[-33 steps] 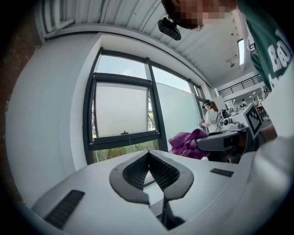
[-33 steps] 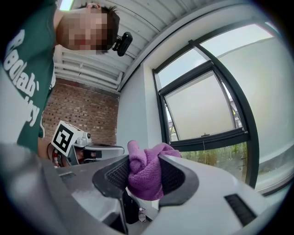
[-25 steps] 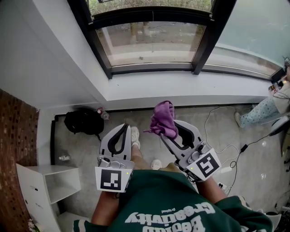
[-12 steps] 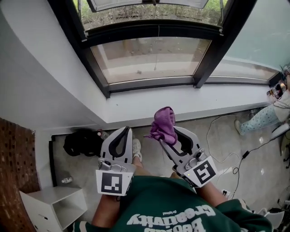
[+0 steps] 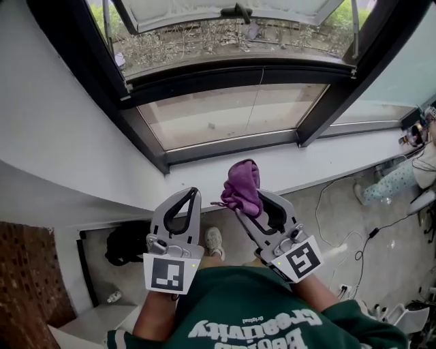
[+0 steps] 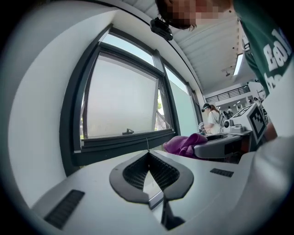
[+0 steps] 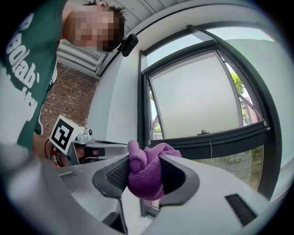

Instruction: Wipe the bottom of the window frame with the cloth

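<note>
A bunched purple cloth [image 5: 242,187] [image 7: 145,170] sits clamped in my right gripper [image 5: 251,198], whose jaws are shut on it; the cloth [image 6: 184,143] also shows at the right of the left gripper view. The right gripper hangs over the white sill [image 5: 320,163], short of the dark bottom rail of the window frame [image 5: 231,144] [image 7: 216,137]. My left gripper [image 5: 189,198] [image 6: 148,153] is beside it on the left, shut with its tips touching and nothing between them. The same bottom rail [image 6: 124,142] fills the left gripper view ahead.
A dark upright mullion [image 5: 327,102] splits the glass to the right; an open sash [image 5: 231,20] tilts outward above. A black bag [image 5: 126,242], white cables [image 5: 354,235] and a seated person [image 5: 402,170] are on the floor below. White wall [image 5: 54,129] stands left.
Both grippers have come closer to the window over the last second; the sill and bottom rail now lie nearer the jaws. The cloth stays clamped in the right gripper.
</note>
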`<state>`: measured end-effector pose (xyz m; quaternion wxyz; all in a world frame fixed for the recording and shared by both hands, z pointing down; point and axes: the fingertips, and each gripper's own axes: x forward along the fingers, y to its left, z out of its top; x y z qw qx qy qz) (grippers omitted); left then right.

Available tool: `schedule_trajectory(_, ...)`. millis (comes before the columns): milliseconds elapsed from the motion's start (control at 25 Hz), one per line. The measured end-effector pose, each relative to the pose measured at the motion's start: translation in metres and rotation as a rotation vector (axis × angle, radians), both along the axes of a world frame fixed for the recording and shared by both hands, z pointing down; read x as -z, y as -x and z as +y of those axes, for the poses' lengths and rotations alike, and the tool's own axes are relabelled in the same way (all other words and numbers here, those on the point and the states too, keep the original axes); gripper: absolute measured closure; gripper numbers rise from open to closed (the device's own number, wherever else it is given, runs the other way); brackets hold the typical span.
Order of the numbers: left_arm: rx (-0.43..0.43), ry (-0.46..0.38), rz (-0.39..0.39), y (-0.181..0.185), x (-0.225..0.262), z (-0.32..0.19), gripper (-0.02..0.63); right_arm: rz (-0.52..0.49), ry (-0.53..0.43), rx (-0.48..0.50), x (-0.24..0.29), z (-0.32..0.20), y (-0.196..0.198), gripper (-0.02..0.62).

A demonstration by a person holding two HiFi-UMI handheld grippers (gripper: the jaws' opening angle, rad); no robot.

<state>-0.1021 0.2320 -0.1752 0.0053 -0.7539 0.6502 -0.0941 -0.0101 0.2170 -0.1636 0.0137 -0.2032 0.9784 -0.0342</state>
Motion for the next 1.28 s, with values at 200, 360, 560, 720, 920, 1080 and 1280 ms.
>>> schedule_trajectory(200,-0.029,0.032,0.013,0.031,-0.016,-0.029,0.595,-0.022,0.001,-0.041,0.0,-0.036,0.03,0.422)
schedule_trajectory(360,-0.057,0.013,0.002,0.037,-0.011,-0.043,0.595,-0.035,-0.007,-0.03,0.005,-0.049,0.045,0.422)
schedule_trajectory(560,-0.038,0.004,0.036,0.047,-0.014,-0.056,0.595,-0.008,0.032,-0.004,-0.009,-0.06,0.06,0.42)
schedule_trajectory(720,0.017,0.029,0.037,0.057,-0.024,-0.07,0.595,0.026,0.063,0.042,-0.023,-0.078,0.069,0.419)
schedule_trajectory(920,0.12,0.071,0.035,0.069,-0.052,-0.094,0.595,0.016,0.13,0.13,-0.049,-0.11,0.084,0.417)
schedule_trajectory(1080,0.213,0.099,0.075,0.082,-0.091,-0.111,0.595,-0.008,0.18,0.212,-0.081,-0.129,0.101,0.417)
schedule_trajectory(1280,0.284,0.097,0.106,0.103,-0.147,-0.127,0.595,-0.026,0.25,0.321,-0.148,-0.147,0.126,0.417)
